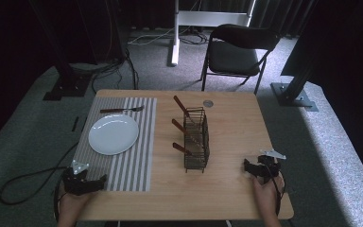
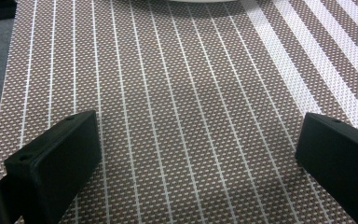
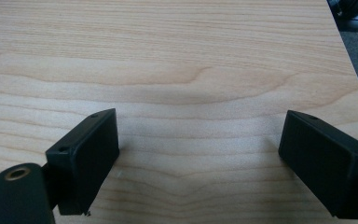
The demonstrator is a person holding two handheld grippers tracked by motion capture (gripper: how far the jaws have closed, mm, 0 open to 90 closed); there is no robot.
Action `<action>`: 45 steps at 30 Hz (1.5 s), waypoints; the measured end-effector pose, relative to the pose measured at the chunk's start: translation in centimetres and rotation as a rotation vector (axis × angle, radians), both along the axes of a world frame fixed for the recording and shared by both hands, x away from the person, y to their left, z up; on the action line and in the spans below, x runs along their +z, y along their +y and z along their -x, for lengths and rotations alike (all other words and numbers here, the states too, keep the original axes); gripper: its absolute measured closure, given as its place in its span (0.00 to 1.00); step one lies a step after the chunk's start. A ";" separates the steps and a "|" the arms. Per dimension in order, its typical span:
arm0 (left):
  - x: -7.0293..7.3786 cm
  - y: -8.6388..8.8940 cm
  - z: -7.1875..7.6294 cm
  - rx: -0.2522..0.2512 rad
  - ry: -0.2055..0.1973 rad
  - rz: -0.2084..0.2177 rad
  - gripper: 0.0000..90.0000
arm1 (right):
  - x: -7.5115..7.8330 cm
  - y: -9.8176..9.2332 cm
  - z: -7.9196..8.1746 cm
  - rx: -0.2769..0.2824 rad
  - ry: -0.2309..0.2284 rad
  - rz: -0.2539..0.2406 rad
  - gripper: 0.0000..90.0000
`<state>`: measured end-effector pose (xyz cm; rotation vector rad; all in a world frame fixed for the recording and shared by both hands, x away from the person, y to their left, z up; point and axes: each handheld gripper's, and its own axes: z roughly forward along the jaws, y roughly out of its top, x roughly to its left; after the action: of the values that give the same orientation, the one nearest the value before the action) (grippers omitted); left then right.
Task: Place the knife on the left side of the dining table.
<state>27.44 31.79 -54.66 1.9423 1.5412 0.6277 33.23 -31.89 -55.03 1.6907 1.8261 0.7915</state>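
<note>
My left gripper (image 1: 87,180) rests at the near left corner of the table, on the near end of a brown-and-white striped placemat (image 1: 132,161). In the left gripper view it (image 2: 198,135) is open with nothing between the jaws, and the mat (image 2: 177,93) lies beneath. My right gripper (image 1: 260,168) sits near the front right of the table. In the right gripper view it (image 3: 200,126) is open over bare wood (image 3: 191,70). A white plate (image 1: 113,134) lies on the mat, with a fork (image 1: 122,109) beyond it. Its rim (image 2: 205,1) shows at the top of the left gripper view.
A black wire basket (image 1: 196,139) stands mid-table with three brown-handled utensils (image 1: 182,106) sticking out to its left. A small grey round piece (image 1: 208,103) lies near the far edge. A black folding chair (image 1: 238,52) stands beyond the table. Cables trail on the floor at left.
</note>
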 end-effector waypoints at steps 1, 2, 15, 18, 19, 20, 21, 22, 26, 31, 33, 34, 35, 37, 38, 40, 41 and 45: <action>0.0 0.0 0.0 0.000 0.001 -0.001 0.00 | 0.0 0.0 0.0 -0.001 0.000 -0.001 0.13; 0.0 0.0 0.0 0.000 0.000 -0.001 0.00 | 0.0 0.0 0.0 0.000 0.000 -0.001 0.13; 0.1 0.0 -0.1 -0.002 0.017 -0.007 0.01 | 0.0 0.0 0.0 0.000 0.000 -0.001 0.13; 0.2 0.0 -0.2 -0.004 0.017 -0.007 0.01 | 0.0 0.0 0.0 -0.001 0.001 -0.001 0.13; 0.2 0.0 -0.2 -0.006 0.018 -0.007 0.01 | 0.0 0.0 0.0 0.000 0.000 0.000 0.13; 0.2 0.0 -0.2 -0.007 0.019 -0.007 0.01 | 0.0 0.0 0.0 0.000 -0.001 0.000 0.13; 0.2 0.0 -0.2 -0.007 0.019 -0.007 0.01 | 0.0 0.0 0.0 0.000 0.000 -0.001 0.13; 0.2 0.1 -0.2 -0.014 0.022 -0.007 0.01 | 0.0 0.0 0.0 -0.001 0.000 -0.001 0.13; 0.4 -0.2 -0.2 -0.021 0.028 -0.020 0.01 | 0.0 0.0 0.0 0.000 0.000 0.000 0.13; 1.1 -1.0 -0.2 -0.058 0.027 0.003 0.02 | 0.0 0.0 0.0 0.000 0.000 0.000 0.13; 1.5 -1.4 -0.2 -0.079 0.026 0.026 0.03 | 0.0 0.0 0.0 0.000 0.000 0.000 0.13; 1.9 -1.9 -0.3 -0.098 0.022 0.030 0.03 | 0.0 0.0 0.0 0.000 0.000 -0.001 0.13; 2.1 -2.2 -0.4 -0.103 0.014 0.024 0.03 | 0.0 0.0 0.0 0.000 0.000 -0.001 0.13; 2.6 -2.7 -0.5 -0.132 0.014 0.032 0.03 | 0.0 0.0 0.0 0.000 0.000 0.000 0.13; 2.9 -3.1 -0.5 -0.141 0.003 0.025 0.03 | 0.0 0.0 0.0 0.000 0.000 0.000 0.13; 3.4 -3.7 -0.6 -0.165 -0.001 0.028 0.03 | 0.0 0.0 0.0 0.000 0.000 -0.001 0.13; 3.7 -4.0 -0.7 -0.173 -0.003 0.037 0.04 | 0.0 0.0 0.0 0.000 0.000 -0.001 0.13; 4.6 -5.2 -1.1 -0.215 -0.011 0.042 0.04 | 0.0 0.0 0.0 -0.001 0.000 -0.001 0.13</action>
<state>28.52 26.61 -50.07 2.0334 1.3052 0.5089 33.23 -31.87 -55.03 1.6914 1.8253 0.7920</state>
